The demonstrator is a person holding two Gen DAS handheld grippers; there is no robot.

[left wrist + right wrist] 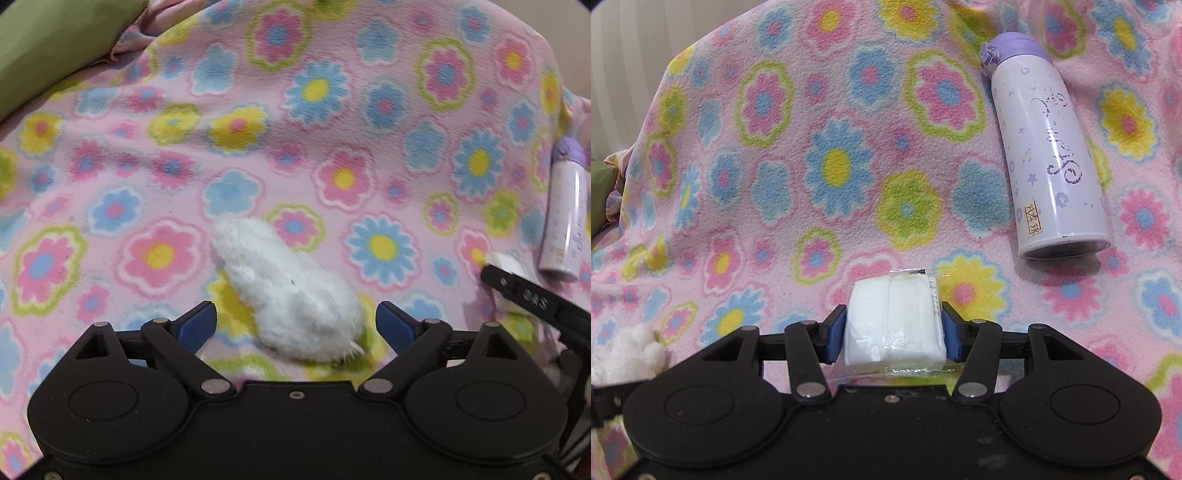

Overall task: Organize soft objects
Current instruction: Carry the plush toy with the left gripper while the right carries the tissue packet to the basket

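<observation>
A fluffy white plush toy [291, 291] lies on the pink flowered blanket [295, 129]. My left gripper [295, 325] is open, its blue pads on either side of the toy's near end, not pressing it. My right gripper [892, 328] is shut on a white tissue pack [894, 325] in clear wrap, held just above the blanket [812, 166]. The plush toy's edge shows at the lower left of the right wrist view [624, 354]. The right gripper and its pack [506, 264] show at the right of the left wrist view.
A white and purple flask [1049, 147] lies on its side on the blanket to the right; it also shows in the left wrist view [565, 206]. A green cushion [48, 44] lies at the far left. A pale wall [624, 48] stands behind the blanket.
</observation>
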